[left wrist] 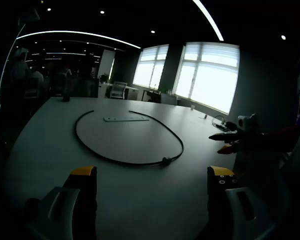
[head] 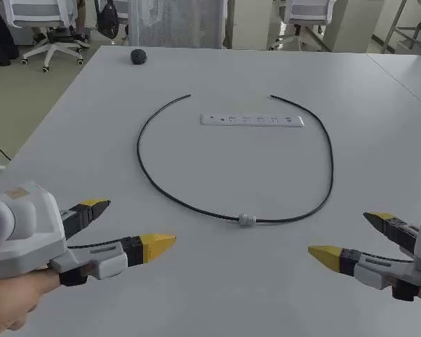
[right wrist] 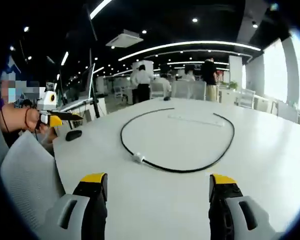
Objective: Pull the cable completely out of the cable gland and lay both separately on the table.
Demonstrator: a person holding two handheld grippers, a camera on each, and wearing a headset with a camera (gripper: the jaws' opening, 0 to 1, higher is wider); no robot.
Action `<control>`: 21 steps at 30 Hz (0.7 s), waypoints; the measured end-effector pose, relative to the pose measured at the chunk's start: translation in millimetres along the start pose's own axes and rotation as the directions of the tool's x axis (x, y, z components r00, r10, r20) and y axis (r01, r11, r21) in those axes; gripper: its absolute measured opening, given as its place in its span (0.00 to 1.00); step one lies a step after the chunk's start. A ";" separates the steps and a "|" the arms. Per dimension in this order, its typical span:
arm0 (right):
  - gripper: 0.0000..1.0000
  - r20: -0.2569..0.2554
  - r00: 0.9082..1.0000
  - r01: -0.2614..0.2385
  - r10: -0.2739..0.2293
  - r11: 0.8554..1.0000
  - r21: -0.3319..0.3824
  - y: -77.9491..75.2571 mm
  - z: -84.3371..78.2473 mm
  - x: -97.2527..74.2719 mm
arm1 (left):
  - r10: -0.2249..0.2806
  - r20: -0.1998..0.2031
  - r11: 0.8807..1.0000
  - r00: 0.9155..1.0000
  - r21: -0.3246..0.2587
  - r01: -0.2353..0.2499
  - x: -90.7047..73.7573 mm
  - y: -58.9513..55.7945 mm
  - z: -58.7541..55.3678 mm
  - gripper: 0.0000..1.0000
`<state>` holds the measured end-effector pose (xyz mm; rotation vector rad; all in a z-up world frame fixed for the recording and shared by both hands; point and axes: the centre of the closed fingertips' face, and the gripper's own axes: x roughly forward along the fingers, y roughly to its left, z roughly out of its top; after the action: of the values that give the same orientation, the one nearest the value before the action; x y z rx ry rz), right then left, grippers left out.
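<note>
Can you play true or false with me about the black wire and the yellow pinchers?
1. The cable gland is threaded on the black cable. True.
2. The left gripper is squeezing the cable. False: it is open and apart from the cable.
3. The right gripper is open. True.
4. The white strip lies outside the cable's loop. False: it lies inside the loop.
5. A dark round thing sits at the far end of the table. True.
</note>
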<state>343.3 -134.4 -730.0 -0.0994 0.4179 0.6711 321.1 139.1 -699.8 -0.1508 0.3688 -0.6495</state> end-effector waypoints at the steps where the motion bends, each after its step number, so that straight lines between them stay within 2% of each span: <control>1: 0.81 -0.001 1.000 0.000 0.000 1.000 0.008 -0.1 -0.3 -0.3 | 0.002 -0.001 1.000 1.000 0.001 -0.002 0.1 0.1 -0.1 0.91; 21: 0.80 0.005 1.000 0.016 -0.016 1.000 0.019 -2.2 -3.6 -8.1 | -0.003 -0.003 1.000 1.000 0.007 0.003 2.4 -1.4 0.7 0.91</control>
<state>337.7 -141.7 -730.1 -0.0829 0.4176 0.6514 322.3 136.6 -699.4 -0.1437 0.3688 -0.6544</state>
